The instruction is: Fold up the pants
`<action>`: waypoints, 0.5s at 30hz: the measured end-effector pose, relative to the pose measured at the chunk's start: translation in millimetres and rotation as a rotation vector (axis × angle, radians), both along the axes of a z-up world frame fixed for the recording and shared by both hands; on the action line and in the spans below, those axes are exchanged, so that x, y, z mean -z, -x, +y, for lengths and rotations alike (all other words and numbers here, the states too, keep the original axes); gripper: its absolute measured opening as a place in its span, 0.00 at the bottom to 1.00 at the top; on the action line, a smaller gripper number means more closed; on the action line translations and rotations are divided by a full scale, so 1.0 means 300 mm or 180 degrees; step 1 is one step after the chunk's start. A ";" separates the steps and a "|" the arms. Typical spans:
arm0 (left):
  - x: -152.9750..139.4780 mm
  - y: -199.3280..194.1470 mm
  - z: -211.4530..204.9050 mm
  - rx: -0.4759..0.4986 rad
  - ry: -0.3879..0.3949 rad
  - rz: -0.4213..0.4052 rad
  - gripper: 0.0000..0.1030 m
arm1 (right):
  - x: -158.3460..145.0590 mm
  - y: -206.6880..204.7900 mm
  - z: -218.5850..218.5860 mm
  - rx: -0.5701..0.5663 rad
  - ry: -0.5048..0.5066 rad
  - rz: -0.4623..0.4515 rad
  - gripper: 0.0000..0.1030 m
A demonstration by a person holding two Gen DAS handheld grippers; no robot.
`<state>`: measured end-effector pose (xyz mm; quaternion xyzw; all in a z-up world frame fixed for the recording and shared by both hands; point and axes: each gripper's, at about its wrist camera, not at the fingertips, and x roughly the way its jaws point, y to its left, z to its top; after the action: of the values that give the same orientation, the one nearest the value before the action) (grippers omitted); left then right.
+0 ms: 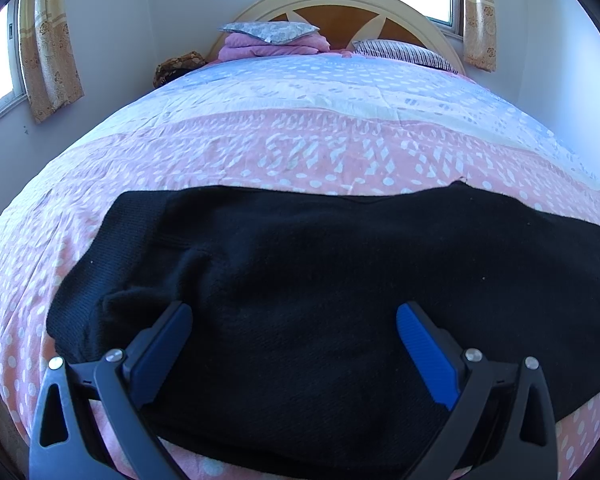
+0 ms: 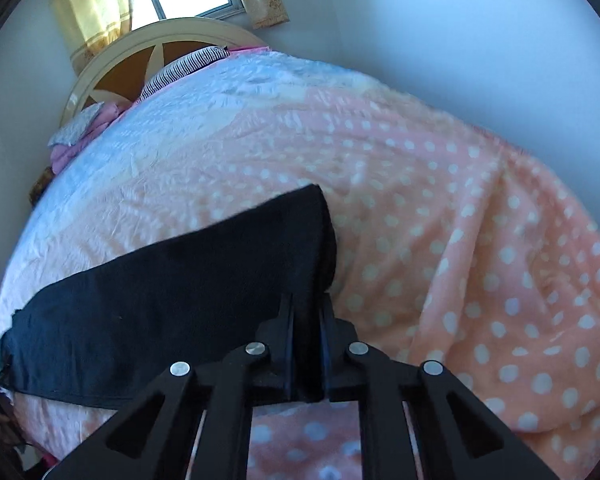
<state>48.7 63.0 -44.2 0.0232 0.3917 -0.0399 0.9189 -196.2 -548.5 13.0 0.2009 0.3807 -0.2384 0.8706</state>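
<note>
- Your left hand-held gripper (image 1: 294,314) stands wide open, its blue pads apart above the black pants (image 1: 320,280), with nothing between them.
- Your right hand-held gripper (image 2: 306,300) is nearly closed, and a fold of the pants (image 2: 180,300) is pinched between its fingers at the cloth's near right corner.
- The pants lie flat on the bed (image 1: 300,128), directly ahead of and beneath your left hand-held gripper; their long axis runs side to side across its view.
- From your right hand-held gripper the cloth stretches away to the left, and its short end edge rises ahead of the fingertips.
- The bedspread (image 2: 460,240) is pink with white dots near you, turning pale blue farther ahead.
- At the far end stands a rounded cream headboard (image 1: 340,0) with a striped pillow (image 1: 404,53) and a stack of pink bedding (image 1: 276,46) topped by a grey pillow.
- Curtained windows (image 1: 0,60) flank the bed against white walls.
</note>
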 end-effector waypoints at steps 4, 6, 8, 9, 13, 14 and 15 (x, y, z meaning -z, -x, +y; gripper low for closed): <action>0.000 -0.001 0.003 0.0011 0.0022 -0.0003 1.00 | -0.169 -0.008 0.156 -0.0155 0.0139 -0.0401 0.10; 0.001 -0.002 0.004 0.0019 0.0031 -0.0006 1.00 | -0.252 -0.036 0.281 -0.0440 0.0122 -0.0635 0.10; 0.002 -0.001 0.005 0.0025 0.0043 -0.0011 1.00 | -0.307 -0.099 0.444 -0.0827 0.0112 -0.0739 0.10; 0.002 0.001 0.005 0.0029 0.0052 -0.0015 1.00 | -0.315 -0.126 0.508 -0.0979 0.0120 -0.0752 0.10; 0.001 0.006 0.010 0.0054 0.0097 -0.0027 1.00 | -0.258 -0.286 0.834 -0.1724 0.0255 -0.0621 0.10; 0.000 0.007 0.011 0.0062 0.0102 -0.0027 1.00 | -0.231 -0.316 0.891 -0.1850 0.0268 -0.0575 0.10; 0.001 0.007 0.010 0.0066 0.0106 -0.0028 1.00 | -0.195 -0.347 0.948 -0.1967 0.0293 -0.0507 0.10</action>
<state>46.6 66.1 -44.4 0.0122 0.3867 -0.0559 0.9204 -92.1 -264.1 71.5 0.0543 0.3432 0.0368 0.9370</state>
